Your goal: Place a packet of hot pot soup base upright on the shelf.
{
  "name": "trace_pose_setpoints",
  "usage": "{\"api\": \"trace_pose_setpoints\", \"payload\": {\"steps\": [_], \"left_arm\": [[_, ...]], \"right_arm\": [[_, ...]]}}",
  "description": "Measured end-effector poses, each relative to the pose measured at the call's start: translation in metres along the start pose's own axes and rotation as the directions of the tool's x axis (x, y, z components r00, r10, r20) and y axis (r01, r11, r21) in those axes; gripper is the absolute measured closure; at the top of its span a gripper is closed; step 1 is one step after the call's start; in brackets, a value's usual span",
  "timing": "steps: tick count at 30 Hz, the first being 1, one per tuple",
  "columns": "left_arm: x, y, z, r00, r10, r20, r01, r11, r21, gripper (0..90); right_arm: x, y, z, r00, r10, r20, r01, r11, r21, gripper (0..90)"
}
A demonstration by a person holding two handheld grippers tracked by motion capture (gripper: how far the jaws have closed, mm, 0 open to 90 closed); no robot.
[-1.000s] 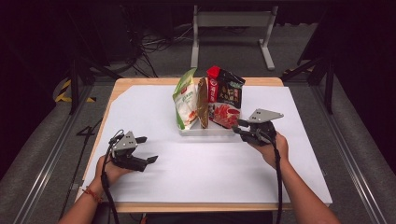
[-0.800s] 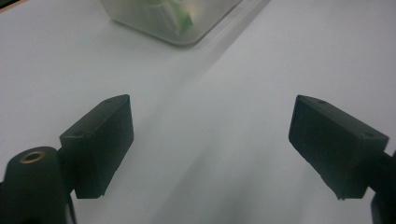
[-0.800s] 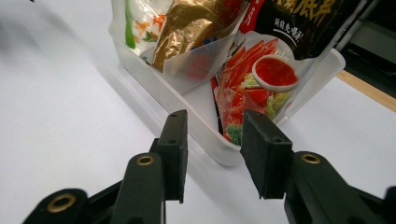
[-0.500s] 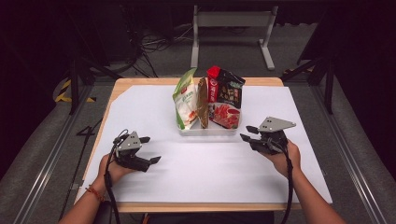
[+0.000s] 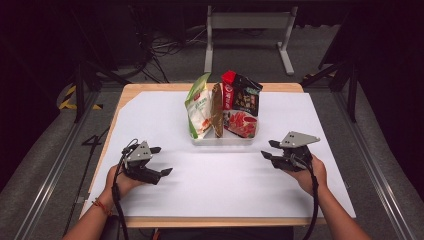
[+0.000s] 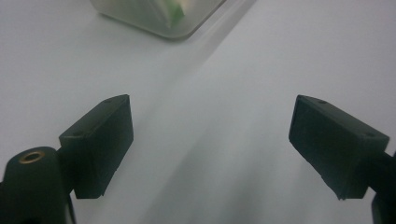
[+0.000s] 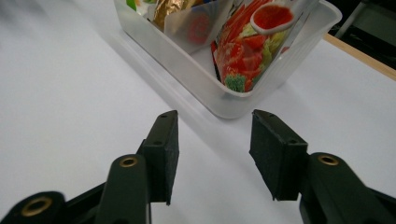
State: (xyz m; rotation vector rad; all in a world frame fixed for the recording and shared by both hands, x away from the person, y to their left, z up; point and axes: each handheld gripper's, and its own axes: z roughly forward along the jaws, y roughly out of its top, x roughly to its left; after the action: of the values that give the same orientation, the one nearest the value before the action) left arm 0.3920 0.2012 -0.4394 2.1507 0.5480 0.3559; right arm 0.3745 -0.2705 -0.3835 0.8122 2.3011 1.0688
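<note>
R claw point(image 7: 212, 154) opening, empty, nr snack tub point(image 7: 224, 93)

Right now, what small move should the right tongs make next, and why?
Probably none beyond resting: the right tongs sit open and empty on the white sheet, apart from the clear bin, where the snack bags stand upright.

A sheet point(image 5: 210, 185) covers the table point(image 5: 150, 89) at the centre of the frame. A tray point(image 5: 225, 140) sits on it, above centre, with three snack bags point(image 5: 200, 107) standing in it side by side. The left gripper point(image 5: 157, 161) lies lower left of the tray, the right gripper point(image 5: 270, 150) lower right, both apart from it.
</note>
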Motion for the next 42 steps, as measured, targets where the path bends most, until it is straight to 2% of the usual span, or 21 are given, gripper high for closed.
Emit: {"api": "trace_pose_setpoints", "payload": {"steps": [6, 9, 14, 21, 27, 31, 33, 42], "left_arm": [[-0.001, 0.000, 0.000, 1.0000, 0.002, -0.002, -0.002, 1.0000, 0.003, 14.4], [-0.001, 0.000, 0.000, 1.0000, 0.003, -0.005, -0.003, 1.0000, 0.007, 14.2], [-0.002, 0.001, 0.000, 0.9999, 0.012, -0.008, -0.012, 0.9999, 0.012, 13.9], [-0.003, 0.002, 0.001, 0.9998, 0.017, -0.010, -0.017, 0.9997, 0.018, 13.6], [-0.003, 0.001, 0.001, 1.0000, 0.005, -0.003, -0.005, 0.9999, 0.009, 13.5], [-0.003, 0.002, 0.002, 1.0000, 0.009, 0.001, -0.009, 0.9999, 0.013, 13.5], [-0.003, 0.002, 0.002, 1.0000, 0.008, 0.004, -0.008, 0.9999, 0.010, 13.5], [-0.004, 0.002, 0.002, 1.0000, 0.008, 0.002, -0.008, 0.9999, 0.013, 13.5]], "right_arm": [[0.000, -0.007, 0.002, 0.9999, 0.000, -0.017, 0.000, 1.000, 0.010, 43.6], [0.000, -0.012, 0.004, 1.0000, -0.004, -0.002, 0.004, 1.000, 0.026, 38.3], [-0.003, -0.023, 0.004, 1.0000, 0.003, -0.008, -0.002, 0.999, 0.034, 29.9], [-0.005, -0.041, 0.001, 0.9999, 0.007, 0.011, -0.008, 0.999, 0.043, 21.8], [-0.008, -0.055, -0.011, 0.9995, 0.028, 0.017, -0.028, 0.999, 0.026, 18.1], [-0.012, -0.065, -0.021, 0.9984, 0.039, 0.041, -0.040, 0.999, 0.011, 17.3], [-0.015, -0.072, -0.027, 0.9965, 0.065, 0.052, -0.065, 0.998, 0.003, 16.9], [-0.020, -0.093, -0.046, 0.9896, 0.099, 0.105, -0.099, 0.995, -0.003, 16.0]]}}
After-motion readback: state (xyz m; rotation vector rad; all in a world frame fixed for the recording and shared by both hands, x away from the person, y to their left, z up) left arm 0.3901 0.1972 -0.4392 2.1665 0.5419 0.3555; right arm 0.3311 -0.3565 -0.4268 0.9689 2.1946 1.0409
